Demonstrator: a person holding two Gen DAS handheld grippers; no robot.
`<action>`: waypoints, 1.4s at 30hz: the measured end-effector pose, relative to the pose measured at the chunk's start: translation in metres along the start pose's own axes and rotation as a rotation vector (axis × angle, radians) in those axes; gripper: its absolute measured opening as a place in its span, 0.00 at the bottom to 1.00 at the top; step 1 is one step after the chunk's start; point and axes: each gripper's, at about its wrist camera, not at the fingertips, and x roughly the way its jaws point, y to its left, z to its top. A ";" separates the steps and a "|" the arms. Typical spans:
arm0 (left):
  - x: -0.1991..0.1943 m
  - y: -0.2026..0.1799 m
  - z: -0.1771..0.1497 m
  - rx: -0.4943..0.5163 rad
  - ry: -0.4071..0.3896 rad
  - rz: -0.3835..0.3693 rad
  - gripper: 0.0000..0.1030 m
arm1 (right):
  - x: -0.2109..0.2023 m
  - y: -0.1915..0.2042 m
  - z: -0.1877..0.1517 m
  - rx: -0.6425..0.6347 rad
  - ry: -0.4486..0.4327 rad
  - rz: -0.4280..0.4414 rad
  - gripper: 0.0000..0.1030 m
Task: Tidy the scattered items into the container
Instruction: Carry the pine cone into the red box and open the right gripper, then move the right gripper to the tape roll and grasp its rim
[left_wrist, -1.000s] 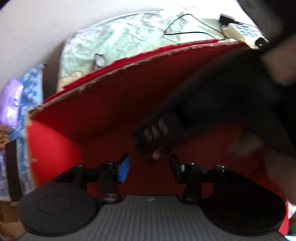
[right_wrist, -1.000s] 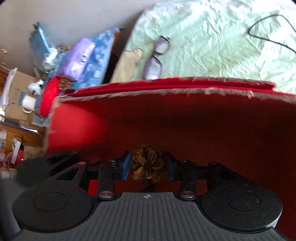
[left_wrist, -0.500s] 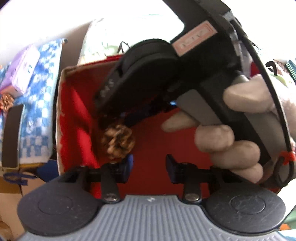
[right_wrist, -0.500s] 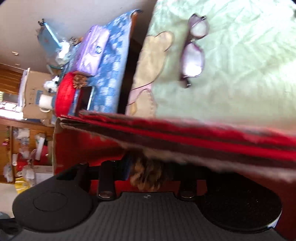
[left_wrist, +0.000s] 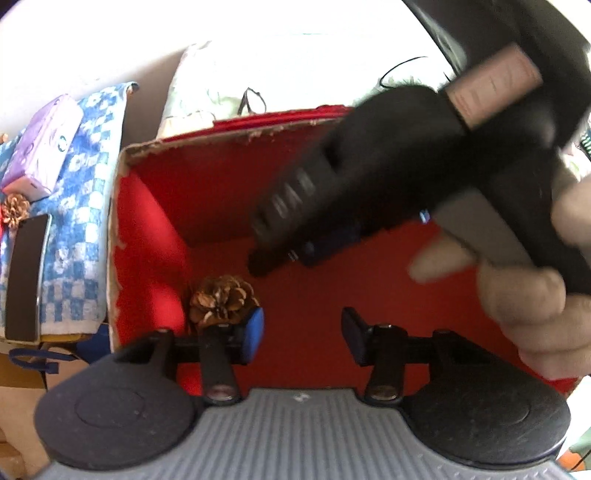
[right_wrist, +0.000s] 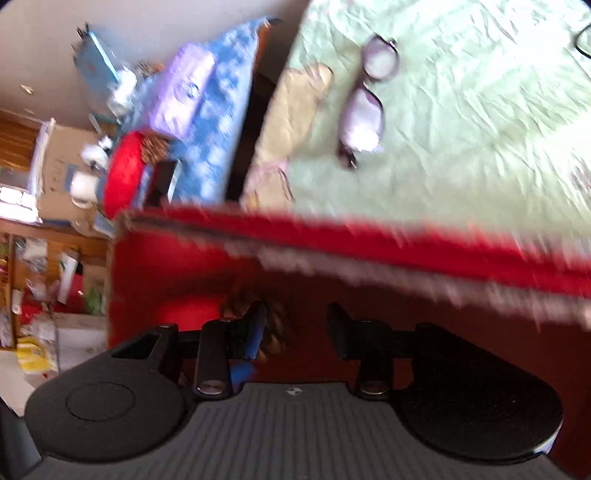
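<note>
A second ago the right gripper (right_wrist: 295, 325) was pinching the pine cone (left_wrist: 221, 301) between its pads; now its jaws stand spread with nothing between them, and the cone lies on the floor of the red box (left_wrist: 332, 295), in the near left corner against the side wall. In the right wrist view the cone shows only as a brown blur (right_wrist: 266, 317) just behind the left finger, and the whole frame is smeared, which suggests the gripper is lifting out of the box. The left wrist view agrees: the right gripper appears dark and blurred above the box floor, clear of the cone.

The left gripper (left_wrist: 303, 332) hangs over the near edge of the box with its jaws spread and empty.

So this cone counts as delivered. Judging by what lies outside, the task is not finished: a second pine cone (left_wrist: 14, 208) sits on the blue checked cloth (left_wrist: 74, 229) beside a purple tissue pack (left_wrist: 40, 147) and a dark phone (left_wrist: 26, 277), and a pair of glasses (right_wrist: 365, 99) rests on the green sheet (right_wrist: 480, 129) beyond the box
</note>
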 end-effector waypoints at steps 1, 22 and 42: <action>-0.004 -0.001 -0.002 0.004 -0.005 -0.007 0.50 | 0.002 -0.001 -0.002 0.006 0.015 -0.004 0.39; -0.050 -0.015 -0.020 0.020 -0.177 0.009 0.58 | 0.007 0.008 -0.001 -0.030 -0.056 0.029 0.23; -0.128 0.015 -0.113 0.054 -0.326 -0.087 0.69 | -0.086 0.074 -0.099 -0.165 -0.353 -0.097 0.28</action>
